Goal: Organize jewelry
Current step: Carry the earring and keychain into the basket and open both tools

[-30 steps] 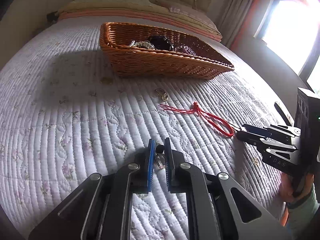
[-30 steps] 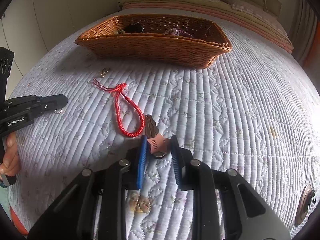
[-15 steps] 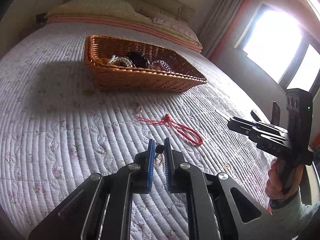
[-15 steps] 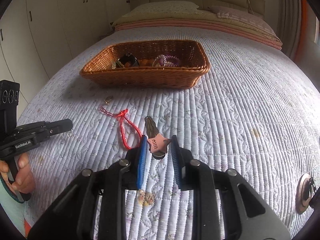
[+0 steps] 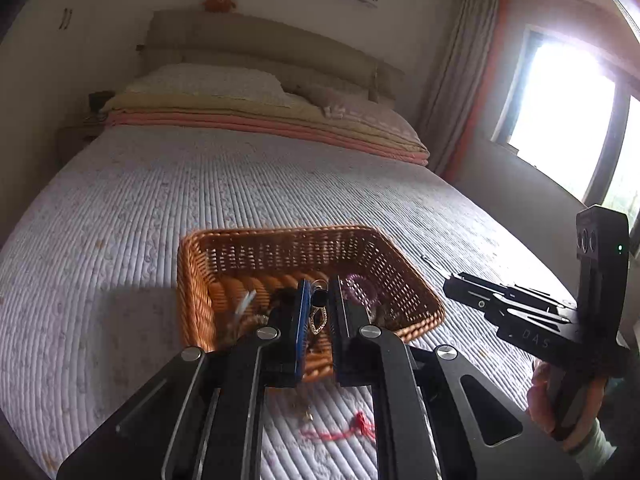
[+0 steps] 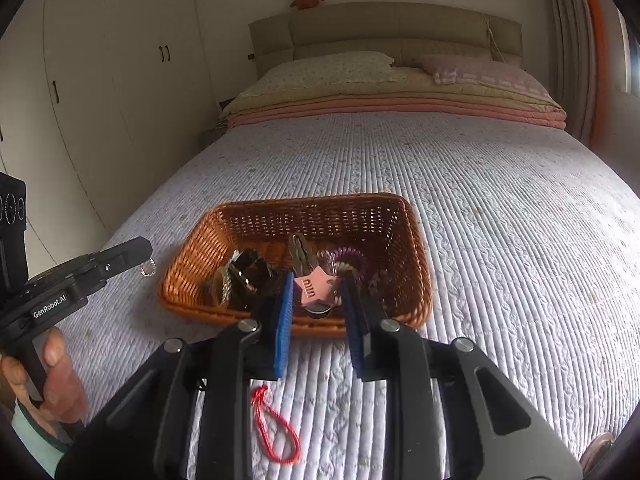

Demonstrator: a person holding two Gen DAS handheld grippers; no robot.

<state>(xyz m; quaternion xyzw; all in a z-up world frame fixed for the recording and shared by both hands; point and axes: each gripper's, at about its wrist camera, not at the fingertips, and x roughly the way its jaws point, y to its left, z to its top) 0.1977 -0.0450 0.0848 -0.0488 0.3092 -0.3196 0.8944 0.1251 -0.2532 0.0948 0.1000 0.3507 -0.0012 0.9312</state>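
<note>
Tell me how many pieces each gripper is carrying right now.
2, one each: the left gripper pinches a small gold earring over the wicker basket; the right gripper holds a pink star hair clip above it.

Basket (image 6: 404, 216) on bed (image 6: 500, 208); cord (image 6: 276, 432) before basket; pillows (image 6: 332, 68) behind.

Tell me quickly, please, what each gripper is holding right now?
Left gripper: closed on a small gold earring.
Right gripper: closed on a pink star hair clip.
</note>
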